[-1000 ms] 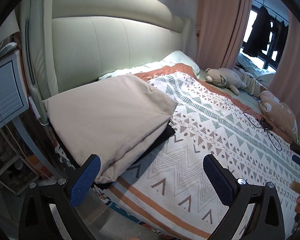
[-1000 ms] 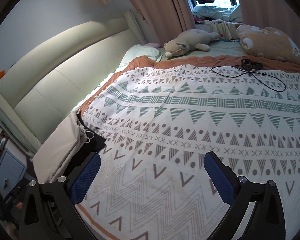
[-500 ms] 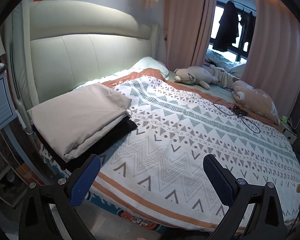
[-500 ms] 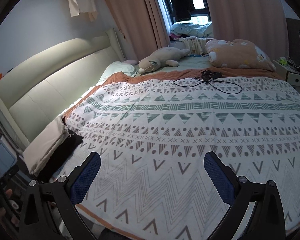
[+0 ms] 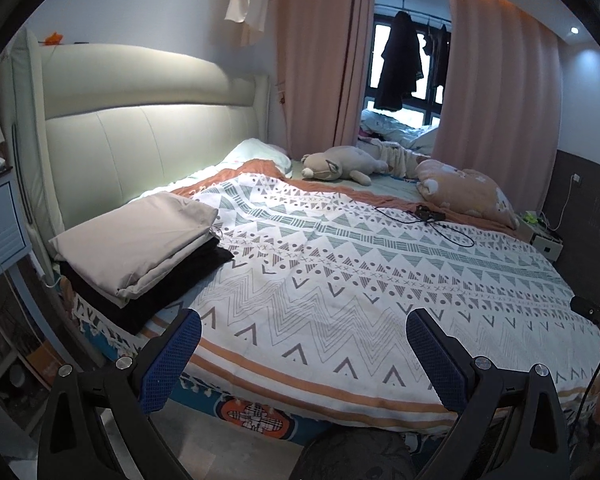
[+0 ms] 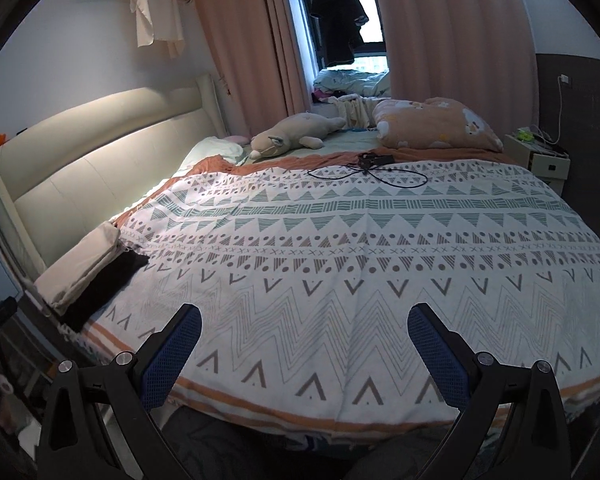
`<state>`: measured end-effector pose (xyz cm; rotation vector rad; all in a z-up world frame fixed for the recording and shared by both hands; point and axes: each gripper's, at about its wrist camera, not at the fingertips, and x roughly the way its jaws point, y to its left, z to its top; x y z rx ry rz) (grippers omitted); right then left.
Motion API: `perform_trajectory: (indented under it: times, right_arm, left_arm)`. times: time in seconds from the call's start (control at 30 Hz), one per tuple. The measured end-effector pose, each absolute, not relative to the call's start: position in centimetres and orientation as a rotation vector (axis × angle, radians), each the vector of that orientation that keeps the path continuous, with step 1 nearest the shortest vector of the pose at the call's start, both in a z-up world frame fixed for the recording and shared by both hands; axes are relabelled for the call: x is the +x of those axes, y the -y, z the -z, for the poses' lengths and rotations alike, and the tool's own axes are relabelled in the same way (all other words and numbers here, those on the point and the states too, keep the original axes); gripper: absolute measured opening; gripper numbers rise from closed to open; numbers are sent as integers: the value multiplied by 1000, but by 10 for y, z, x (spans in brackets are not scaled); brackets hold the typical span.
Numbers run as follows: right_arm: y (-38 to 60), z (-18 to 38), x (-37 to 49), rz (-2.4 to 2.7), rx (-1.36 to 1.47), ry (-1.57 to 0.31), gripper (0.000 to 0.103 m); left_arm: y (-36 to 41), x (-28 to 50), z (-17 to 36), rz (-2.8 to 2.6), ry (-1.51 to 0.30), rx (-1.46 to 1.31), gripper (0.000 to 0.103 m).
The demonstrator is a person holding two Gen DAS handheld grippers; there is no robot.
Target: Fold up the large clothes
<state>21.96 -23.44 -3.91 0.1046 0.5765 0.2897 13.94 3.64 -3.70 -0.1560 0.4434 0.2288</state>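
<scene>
Bedroom clutter matters less than the bed [image 5: 320,280] itself: its patterned cover lies spread out with nothing unfolded on it, so you have no loose garment in front of you. Your folded beige garment [image 5: 140,240] sits on top of a folded black garment [image 5: 172,292] at the left corner of the bed, close to the headboard [image 5: 140,132] and right at the mattress edge; the right wrist view shows the same stack [image 6: 84,268] at the far left. Both your left gripper [image 5: 302,360] and your right gripper [image 6: 304,354] hang off the foot of the bed with fingers spread wide and nothing between them.

Judging from this, the stack looks finished, and the main risk is to it. It sits so near the edge that a brush from your left fingers, or a tug on the cover, could slide it to the floor or skew the layers. If you fetch another piece, watch the black cable [image 5: 432,220] lying loose near the orange pillow [image 5: 468,196]: a large garment laid across it could snag and drag it. The plush toy [image 5: 336,162] lies well apart and is unlikely to interfere
</scene>
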Motion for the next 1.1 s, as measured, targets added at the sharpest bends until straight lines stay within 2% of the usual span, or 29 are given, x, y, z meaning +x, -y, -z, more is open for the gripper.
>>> perform_trajectory:
  times: [0.67, 1.1]
  right_arm:
    - [286, 56, 96, -232, 89, -509, 103]
    - [289, 58, 81, -204, 89, -498, 103]
  left_arm:
    - [24, 47, 56, -136, -350, -80, 102]
    - [31, 36, 58, -98, -350, -96, 102]
